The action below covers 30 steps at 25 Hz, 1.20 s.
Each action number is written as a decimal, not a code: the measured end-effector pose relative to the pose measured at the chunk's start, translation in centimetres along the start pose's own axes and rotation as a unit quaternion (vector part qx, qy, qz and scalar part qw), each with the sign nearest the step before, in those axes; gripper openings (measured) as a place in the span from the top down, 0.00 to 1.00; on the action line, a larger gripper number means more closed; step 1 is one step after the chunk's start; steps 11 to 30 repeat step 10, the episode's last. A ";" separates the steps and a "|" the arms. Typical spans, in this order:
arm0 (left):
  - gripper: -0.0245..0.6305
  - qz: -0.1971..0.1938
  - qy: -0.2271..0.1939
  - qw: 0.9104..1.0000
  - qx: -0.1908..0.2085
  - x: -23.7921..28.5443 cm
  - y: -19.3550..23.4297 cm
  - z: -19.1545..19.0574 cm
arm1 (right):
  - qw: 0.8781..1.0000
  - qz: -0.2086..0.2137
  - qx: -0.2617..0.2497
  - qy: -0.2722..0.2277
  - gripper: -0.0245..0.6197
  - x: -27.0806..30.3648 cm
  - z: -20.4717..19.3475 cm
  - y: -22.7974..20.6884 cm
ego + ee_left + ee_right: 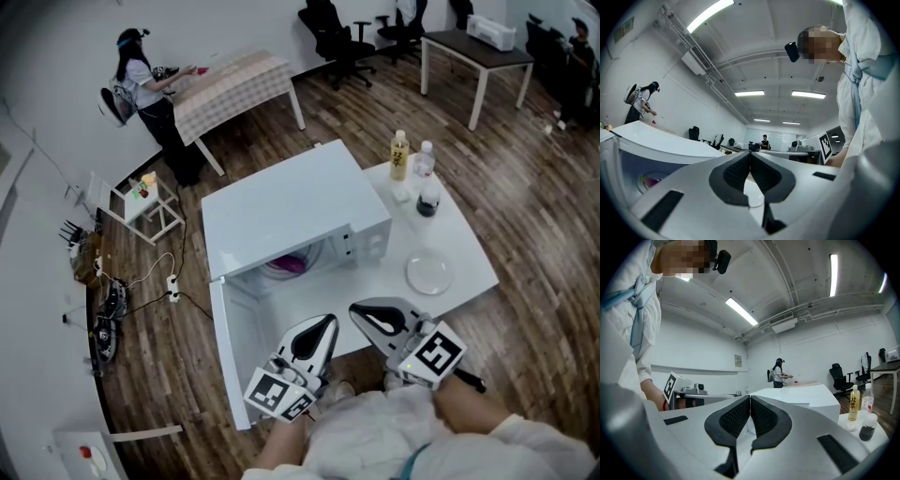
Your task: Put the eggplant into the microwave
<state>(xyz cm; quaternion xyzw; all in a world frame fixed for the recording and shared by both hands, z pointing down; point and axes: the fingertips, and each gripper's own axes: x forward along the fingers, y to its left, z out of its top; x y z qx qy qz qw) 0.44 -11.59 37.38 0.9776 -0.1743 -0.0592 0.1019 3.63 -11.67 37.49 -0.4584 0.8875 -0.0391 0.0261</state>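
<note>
Left gripper (pixel 328 321) and right gripper (pixel 356 310): jaws are pressed together, nothing clamped. Eggplant (pixel 289 265) is seen ahead of both jaw tips, inside the open microwave (pixel 281 211).

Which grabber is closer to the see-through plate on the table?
Right. The right gripper is just below-left of the plate; the left gripper is farther left, before the microwave.

White worktop (pixel 469 253), yellow drink bottle (pixel 399 155), clear bottle (pixel 425 161) and dark bottle (pixel 427 202) at the worktop's far edge, glass plate (pixel 429 274) nearer on it, checked-cloth table (pixel 234 84) and person (pixel 145 89) well beyond the worktop
</note>
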 end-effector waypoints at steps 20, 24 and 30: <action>0.96 0.002 0.000 1.000 -0.002 0.1 0.1 0.1 | 1.000 0.002 0.003 -0.002 0.91 0.1 0.2 0.2; 0.96 0.002 0.000 1.000 -0.002 0.1 0.1 0.1 | 1.000 0.002 0.003 -0.002 0.91 0.1 0.2 0.2; 0.96 0.002 0.000 1.000 -0.002 0.1 0.1 0.1 | 1.000 0.002 0.003 -0.002 0.91 0.1 0.2 0.2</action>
